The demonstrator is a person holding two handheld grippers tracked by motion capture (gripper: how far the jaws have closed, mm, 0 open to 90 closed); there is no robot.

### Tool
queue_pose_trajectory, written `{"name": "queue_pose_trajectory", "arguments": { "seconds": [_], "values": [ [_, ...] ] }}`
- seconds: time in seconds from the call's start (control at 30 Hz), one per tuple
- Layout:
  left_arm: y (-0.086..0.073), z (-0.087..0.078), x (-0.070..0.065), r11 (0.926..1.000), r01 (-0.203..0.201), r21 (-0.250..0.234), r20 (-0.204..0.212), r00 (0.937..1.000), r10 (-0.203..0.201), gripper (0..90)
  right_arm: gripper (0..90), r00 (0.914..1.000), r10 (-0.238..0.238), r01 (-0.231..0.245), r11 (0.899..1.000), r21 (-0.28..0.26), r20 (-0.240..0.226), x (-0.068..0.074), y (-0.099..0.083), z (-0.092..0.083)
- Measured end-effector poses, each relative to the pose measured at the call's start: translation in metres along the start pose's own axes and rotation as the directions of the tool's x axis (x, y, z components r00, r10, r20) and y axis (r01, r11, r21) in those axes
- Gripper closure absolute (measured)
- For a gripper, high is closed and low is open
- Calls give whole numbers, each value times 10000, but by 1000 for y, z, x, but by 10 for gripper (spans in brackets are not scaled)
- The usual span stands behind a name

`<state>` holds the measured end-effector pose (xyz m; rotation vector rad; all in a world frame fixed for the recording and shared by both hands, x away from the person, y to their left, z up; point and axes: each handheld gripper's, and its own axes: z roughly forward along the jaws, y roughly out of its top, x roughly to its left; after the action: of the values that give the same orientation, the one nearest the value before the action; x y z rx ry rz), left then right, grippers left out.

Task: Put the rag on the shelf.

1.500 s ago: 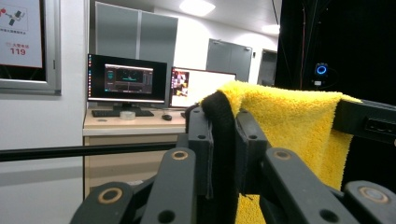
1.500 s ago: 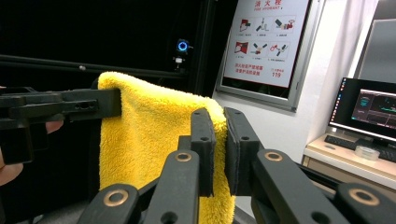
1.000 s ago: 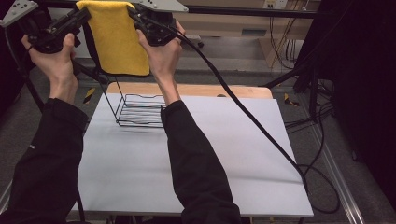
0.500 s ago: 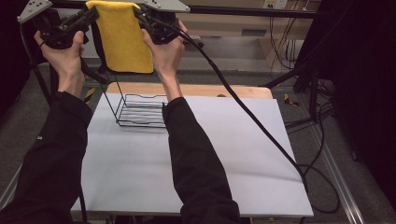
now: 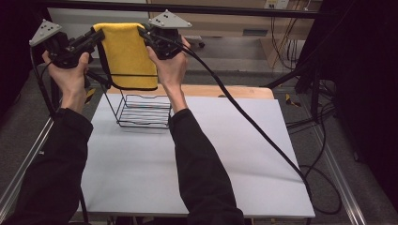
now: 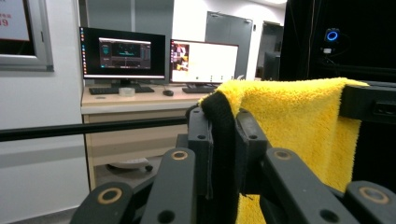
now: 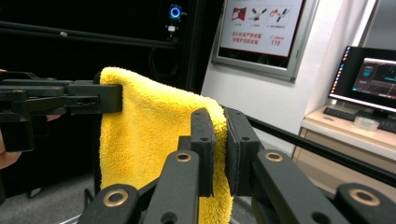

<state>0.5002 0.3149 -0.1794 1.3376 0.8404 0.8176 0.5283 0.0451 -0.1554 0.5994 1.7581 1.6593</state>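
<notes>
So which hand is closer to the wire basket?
Right. The right hand hangs just above the wire basket's right end; the left hand is off to its left. Both hold the yellow towel over it.

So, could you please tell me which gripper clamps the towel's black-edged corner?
The left gripper: black trim of the yellow towel sits between its jaws; the right gripper grips plain yellow pile.

A wall poster (image 7: 261, 29) in the right gripper view carried red pictograms, lines of small red characters too small to read, and the number "119". In the left gripper view, a framed sign (image 6: 14, 21) at the edge showed a red "9". The monitor screens' text (image 6: 123, 50) was illegible.
</notes>
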Motion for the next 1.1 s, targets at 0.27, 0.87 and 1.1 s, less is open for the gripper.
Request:
{"name": "queue_pose_trajectory", "arguments": {
  "seconds": [0.27, 0.87, 1.1],
  "values": [
    [-11, -8, 0, 9994, -132, 319, 163, 9998, 127, 788, 834, 9996, 155, -147, 9995, 292, -248, 3, -15, -2],
    [-35, -19, -2, 9963, -252, 819, 382, 9990, 222, 782, 833, 9985, 53, -11, 9970, 776, -542, 9, -37, -9],
    [-37, -27, -5, 9926, -374, 1151, 499, 9982, 318, 773, 830, 9965, -11, 82, 9963, 856, -830, 14, -41, -17]
  ]
}}
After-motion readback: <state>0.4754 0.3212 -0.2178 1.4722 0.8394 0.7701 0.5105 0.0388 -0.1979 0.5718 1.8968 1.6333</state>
